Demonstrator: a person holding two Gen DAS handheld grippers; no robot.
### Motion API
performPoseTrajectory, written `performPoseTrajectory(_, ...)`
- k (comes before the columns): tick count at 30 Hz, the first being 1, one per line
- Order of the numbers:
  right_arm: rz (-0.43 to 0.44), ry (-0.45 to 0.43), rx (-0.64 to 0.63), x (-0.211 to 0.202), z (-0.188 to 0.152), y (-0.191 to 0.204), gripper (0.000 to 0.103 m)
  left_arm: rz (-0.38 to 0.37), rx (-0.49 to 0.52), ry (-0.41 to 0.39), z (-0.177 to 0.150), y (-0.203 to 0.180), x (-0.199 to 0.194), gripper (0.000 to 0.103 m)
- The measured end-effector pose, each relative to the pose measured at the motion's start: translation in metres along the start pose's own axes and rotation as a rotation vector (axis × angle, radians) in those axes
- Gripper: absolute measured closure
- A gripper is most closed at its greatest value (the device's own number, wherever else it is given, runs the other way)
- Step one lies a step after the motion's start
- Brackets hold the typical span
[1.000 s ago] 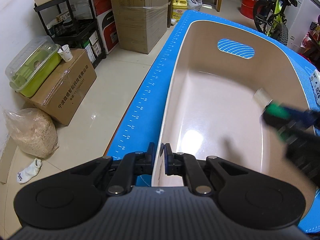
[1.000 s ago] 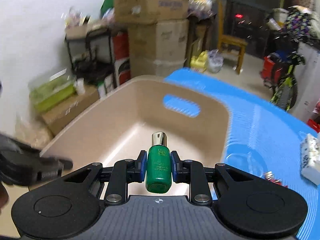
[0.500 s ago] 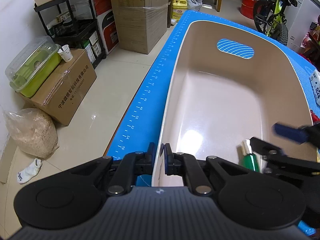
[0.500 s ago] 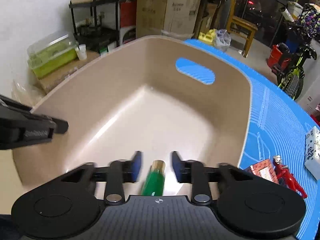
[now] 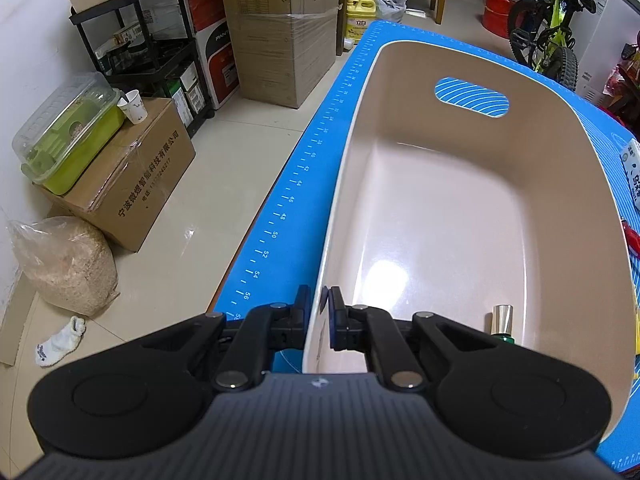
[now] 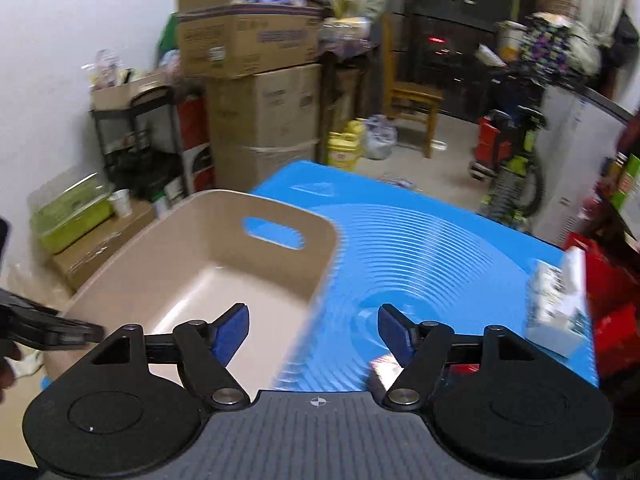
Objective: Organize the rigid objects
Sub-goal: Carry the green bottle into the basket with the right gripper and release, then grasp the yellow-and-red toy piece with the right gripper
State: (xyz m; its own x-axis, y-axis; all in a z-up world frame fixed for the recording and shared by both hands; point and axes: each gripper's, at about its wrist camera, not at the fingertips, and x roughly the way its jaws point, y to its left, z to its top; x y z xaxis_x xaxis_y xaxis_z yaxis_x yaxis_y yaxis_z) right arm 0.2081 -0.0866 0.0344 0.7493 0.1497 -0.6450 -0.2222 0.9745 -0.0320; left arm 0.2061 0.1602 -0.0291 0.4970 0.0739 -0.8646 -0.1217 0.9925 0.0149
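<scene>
One beige bin [image 5: 552,168] on blue mat [image 6: 420,248]

A big beige tub [image 5: 460,208] is set on a blue mat [image 5: 304,184]. A long hole for a handle is cut in its far wall. Its smooth floor is lit by a bright spot. A small green bottle [image 5: 502,322] with a shiny silver cap is seen inside the tub, at the near end. Most of the bottle is hidden.
</scene>
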Motion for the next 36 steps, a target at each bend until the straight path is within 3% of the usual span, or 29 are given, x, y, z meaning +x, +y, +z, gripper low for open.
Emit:
performPoseTrajectory(11, -0.047, 0.183, 0.154, 0.042, -0.066, -0.083, 0.027, 0.007, 0.002, 0.0, 0.001, 0.0, -0.001, 0.092)
performPoseTrajectory(17, 0.031, 0.264, 0.225, 0.061, -0.088, -0.098, 0.028, 0.015, 0.004, 0.0, 0.001, -0.002, -0.002, 0.092)
performPoseTrajectory(26, 0.072, 0.34, 0.264, 0.085, -0.099, -0.105, 0.032, 0.016, 0.004, 0.0, 0.001, -0.003, -0.002, 0.091)
performPoseTrajectory(29, 0.069, 0.345, 0.264, 0.091, -0.101, -0.107, 0.041, 0.016, 0.005, 0.0, 0.001, -0.003, -0.002, 0.091)
performPoseTrajectory(33, 0.126, 0.332, 0.361, 0.092, -0.103, -0.12, 0.064, 0.016, 0.003, 0.0, 0.001, -0.003, -0.002, 0.091)
performPoseTrajectory(36, 0.109, 0.325, 0.365, 0.088, -0.103, -0.121, 0.069, 0.016, 0.002, 0.0, 0.001, -0.003, -0.002, 0.091)
